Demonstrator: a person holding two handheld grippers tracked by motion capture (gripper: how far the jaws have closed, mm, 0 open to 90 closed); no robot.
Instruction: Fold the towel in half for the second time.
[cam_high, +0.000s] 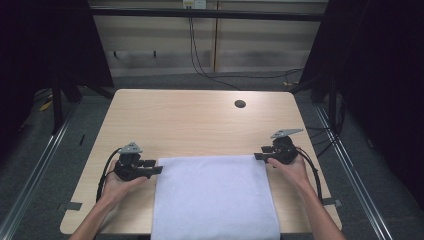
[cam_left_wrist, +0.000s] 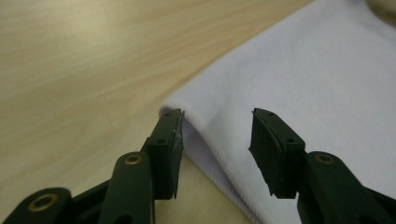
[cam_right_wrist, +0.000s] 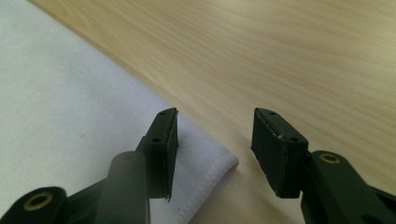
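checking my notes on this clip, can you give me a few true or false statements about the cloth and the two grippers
1. The white cloth lies flat on the wooden table. True.
2. The left gripper is clamped shut on a cloth corner. False: its jaws stand open, with the corner between them and unpinched.
3. The right gripper has open jaws at the cloth's far right corner. True.
4. The cloth is bunched into a heap in the middle of the table. False: it is spread smooth, reaching the near edge.
5. A round hole sits in the tabletop beyond the cloth. True.
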